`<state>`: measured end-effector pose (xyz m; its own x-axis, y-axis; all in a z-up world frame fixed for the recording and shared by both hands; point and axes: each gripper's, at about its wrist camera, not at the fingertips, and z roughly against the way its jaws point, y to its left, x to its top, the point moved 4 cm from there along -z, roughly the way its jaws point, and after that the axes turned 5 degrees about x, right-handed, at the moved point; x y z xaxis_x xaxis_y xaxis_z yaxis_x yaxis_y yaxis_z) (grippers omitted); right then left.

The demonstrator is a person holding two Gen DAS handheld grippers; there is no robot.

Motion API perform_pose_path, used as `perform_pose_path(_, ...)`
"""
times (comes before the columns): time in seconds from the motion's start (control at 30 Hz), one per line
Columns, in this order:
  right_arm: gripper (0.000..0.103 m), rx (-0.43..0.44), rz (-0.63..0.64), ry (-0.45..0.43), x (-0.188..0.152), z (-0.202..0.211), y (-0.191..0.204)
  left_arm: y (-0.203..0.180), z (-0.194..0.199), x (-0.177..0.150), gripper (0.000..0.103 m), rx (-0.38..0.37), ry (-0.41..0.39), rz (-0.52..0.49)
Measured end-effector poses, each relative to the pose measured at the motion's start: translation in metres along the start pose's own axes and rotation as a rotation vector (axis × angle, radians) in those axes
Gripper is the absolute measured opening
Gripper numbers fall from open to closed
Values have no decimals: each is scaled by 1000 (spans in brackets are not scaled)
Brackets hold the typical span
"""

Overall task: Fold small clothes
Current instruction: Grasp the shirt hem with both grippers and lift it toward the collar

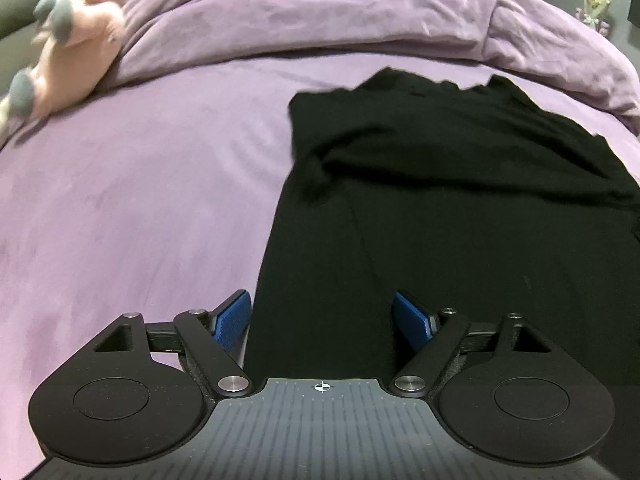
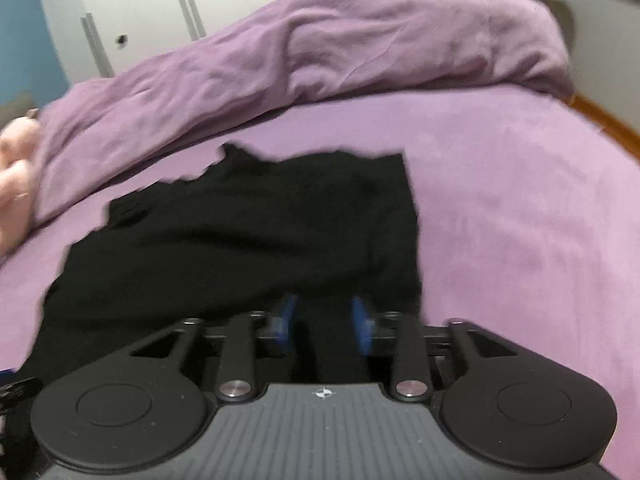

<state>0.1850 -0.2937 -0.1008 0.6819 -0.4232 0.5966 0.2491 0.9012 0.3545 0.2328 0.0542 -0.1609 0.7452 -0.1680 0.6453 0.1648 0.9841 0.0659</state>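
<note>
**Limp black top on the bed, both grippers free**

Across the purple bed sheet (image 1: 140,200) lies a black, soft-knit garment (image 1: 460,200) — partly folded, sleeve layer bunched toward twelve o'clock. Left gripper (image 1: 322,320) fingers stand wide apart over its near edge; right gripper (image 2: 325,320) fingers are narrowly apart, clamping nothing. Light and floppy, it will likely sag — pinch the hem corners.

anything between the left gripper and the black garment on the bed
Nothing visible. The left gripper sits right over the near edge of the black garment, its fingers spread apart with only dark cloth showing between them. The pink plush toy lies far off on the purple bedsheet.
</note>
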Motion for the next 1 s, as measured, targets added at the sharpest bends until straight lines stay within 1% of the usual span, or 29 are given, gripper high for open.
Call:
perform_pose_path(0.07,36,10,11,25,-27,25,2,3,20,-22,84,20,6,-3)
perform_pose_path(0.13,37,-40,30,24,-58,58,-8,7,39,-46,84,41,10,-27)
perform_pose_path(0.17,38,-47,37,24,-73,76,-13,10,48,-58,85,49,13,-23)
perform_pose_path(0.27,41,-69,23,24,-108,125,-28,20,71,-90,85,31,52,25)
perform_pose_path(0.33,41,-74,-9,31,-119,150,-37,26,83,-105,85,2,81,44)
perform_pose_path(0.37,42,-70,-33,44,-121,158,-42,29,89,-109,85,0,81,49)
perform_pose_path(0.43,45,-91,-73,62,-124,166,-51,35,98,-116,85,1,81,75)
perform_pose_path(0.47,45,-84,-99,64,-125,169,-55,39,99,-117,85,-12,90,99)
perform_pose_path(0.53,45,-44,-160,84,-126,168,-60,45,99,-119,80,-52,118,159)
perform_pose_path(0.6,45,-11,-190,96,-125,163,-60,49,98,-119,78,-108,134,215)
perform_pose_path(0.63,45,0,-199,102,-124,161,-59,51,97,-118,74,-121,138,232)
perform_pose_path(0.7,45,19,-212,111,-125,156,-55,51,96,-118,72,-137,143,244)
perform_pose_path(0.73,44,27,-220,118,-126,154,-55,49,94,-117,69,-151,145,235)
perform_pose_path(0.77,42,25,-224,123,-127,154,-55,47,91,-117,62,-154,152,222)
perform_pose_path(0.8,39,27,-228,125,-128,153,-56,45,89,-118,58,-149,160,210)
perform_pose_path(0.83,33,36,-237,127,-128,154,-57,43,87,-118,52,-140,167,199)
perform_pose_path(0.87,26,50,-250,128,-128,155,-58,42,86,-117,50,-141,169,192)
perform_pose_path(0.93,19,72,-277,132,-129,156,-61,42,85,-116,48,-149,170,191)
perform_pose_path(0.97,17,76,-285,136,-129,156,-63,43,84,-115,39,-152,175,195)
perform_pose_path(1.0,16,81,-290,138,-130,156,-64,43,83,-115,33,-161,175,198)
